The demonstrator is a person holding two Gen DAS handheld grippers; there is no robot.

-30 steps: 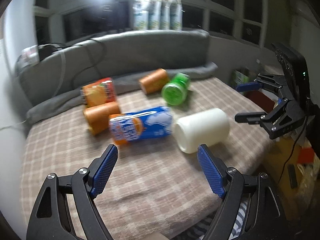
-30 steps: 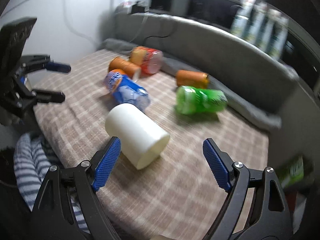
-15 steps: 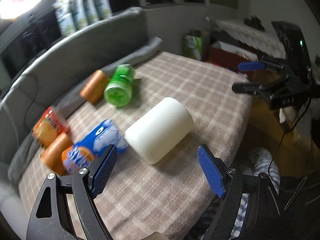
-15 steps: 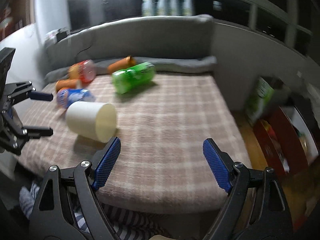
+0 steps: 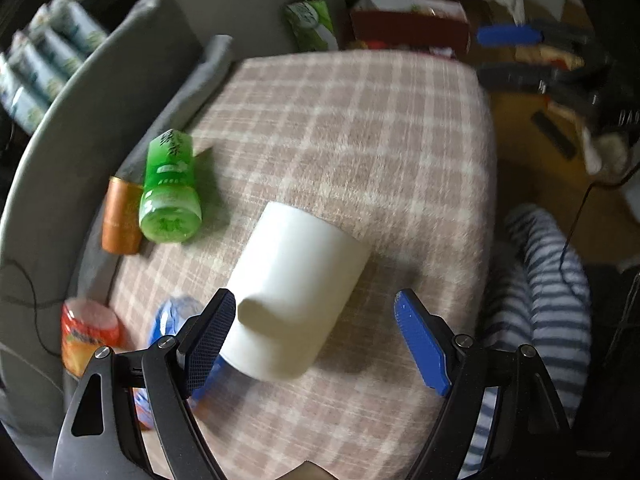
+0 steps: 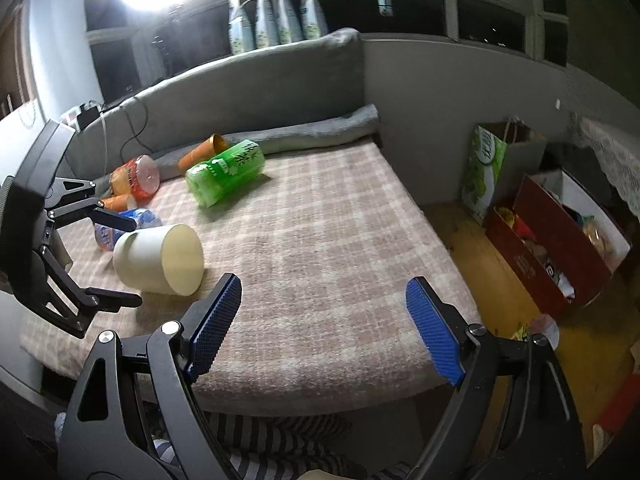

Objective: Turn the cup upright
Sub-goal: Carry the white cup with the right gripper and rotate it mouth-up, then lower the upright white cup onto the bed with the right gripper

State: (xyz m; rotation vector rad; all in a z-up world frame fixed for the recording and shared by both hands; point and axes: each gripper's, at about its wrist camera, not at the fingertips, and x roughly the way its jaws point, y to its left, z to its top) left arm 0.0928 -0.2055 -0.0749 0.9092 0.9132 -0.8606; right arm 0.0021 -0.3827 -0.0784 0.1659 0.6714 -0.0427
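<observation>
The left claw (image 5: 314,332), jaws apart, brackets the white cup (image 5: 296,294) lying on its side on the checked bed (image 5: 360,128), a green bottle (image 5: 170,194) at its ten o'clock. This looks like the approach; next comes closing on the cup and tipping it upright. The right claw (image 6: 324,326) hangs spread and empty, with a red box (image 6: 548,264) of snacks on the floor at three o'clock.

A home living room at night: a grey sofa backrest (image 6: 280,68) curves behind a plaid-covered cushion surface (image 6: 320,240), dark window panes (image 6: 480,12) above, and a wooden floor (image 6: 480,248) holding shopping bags (image 6: 486,168).
</observation>
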